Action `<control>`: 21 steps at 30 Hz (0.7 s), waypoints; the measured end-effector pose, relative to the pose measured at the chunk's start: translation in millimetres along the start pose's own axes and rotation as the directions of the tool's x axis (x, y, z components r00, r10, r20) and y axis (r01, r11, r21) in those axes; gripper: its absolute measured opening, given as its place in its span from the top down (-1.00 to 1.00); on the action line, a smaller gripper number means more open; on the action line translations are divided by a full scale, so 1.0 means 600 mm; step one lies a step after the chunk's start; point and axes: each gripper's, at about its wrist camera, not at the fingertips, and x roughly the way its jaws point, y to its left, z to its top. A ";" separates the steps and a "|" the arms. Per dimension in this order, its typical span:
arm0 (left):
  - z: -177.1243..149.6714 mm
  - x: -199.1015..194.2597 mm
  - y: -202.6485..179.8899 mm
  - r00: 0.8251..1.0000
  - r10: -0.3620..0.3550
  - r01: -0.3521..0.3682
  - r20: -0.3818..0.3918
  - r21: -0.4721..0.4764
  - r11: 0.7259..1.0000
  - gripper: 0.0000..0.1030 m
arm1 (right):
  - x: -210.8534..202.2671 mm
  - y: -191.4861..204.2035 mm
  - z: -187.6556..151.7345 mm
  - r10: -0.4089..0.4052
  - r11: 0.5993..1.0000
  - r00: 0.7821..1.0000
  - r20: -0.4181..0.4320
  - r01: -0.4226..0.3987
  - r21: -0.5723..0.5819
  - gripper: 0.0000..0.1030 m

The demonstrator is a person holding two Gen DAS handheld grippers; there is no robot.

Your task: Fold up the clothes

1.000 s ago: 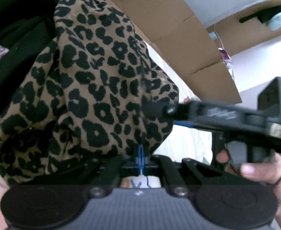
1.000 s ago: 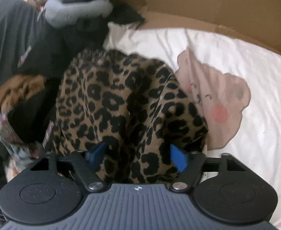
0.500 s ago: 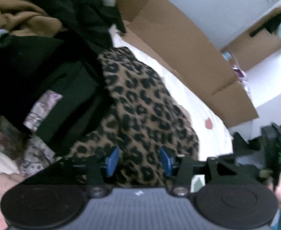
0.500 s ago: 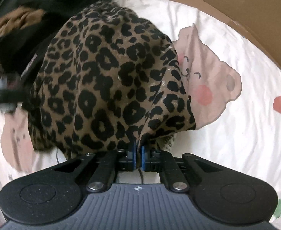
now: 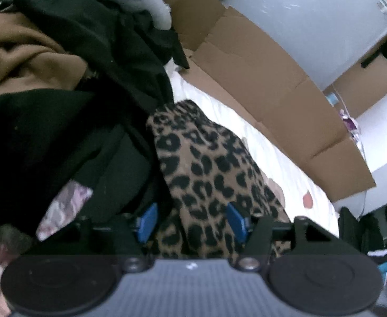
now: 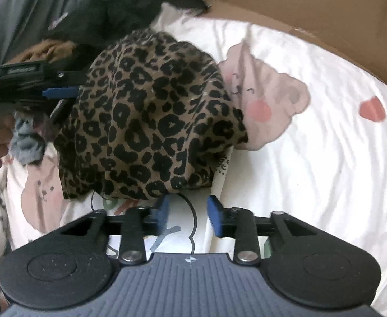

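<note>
I see the leopard garment at eleven o'clock of my parted, empty right gripper; the left gripper, also parted, straddles its edge.

**Black hand-held grippers with blue pads**

Each hand-held gripper, left and right, has a matte black body with a ribbed grey centre panel bearing a small white mark. Two round black discs flank it. Silver screws pin the black linkage arms, which end in blue fingertips.
</note>
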 end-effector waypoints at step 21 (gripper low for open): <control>0.033 0.034 -0.143 0.986 -0.144 0.129 0.084 0.159 0.979 0.88 | -0.025 -0.023 -0.032 -0.008 0.992 0.988 0.151 -0.011 0.125 0.16</control>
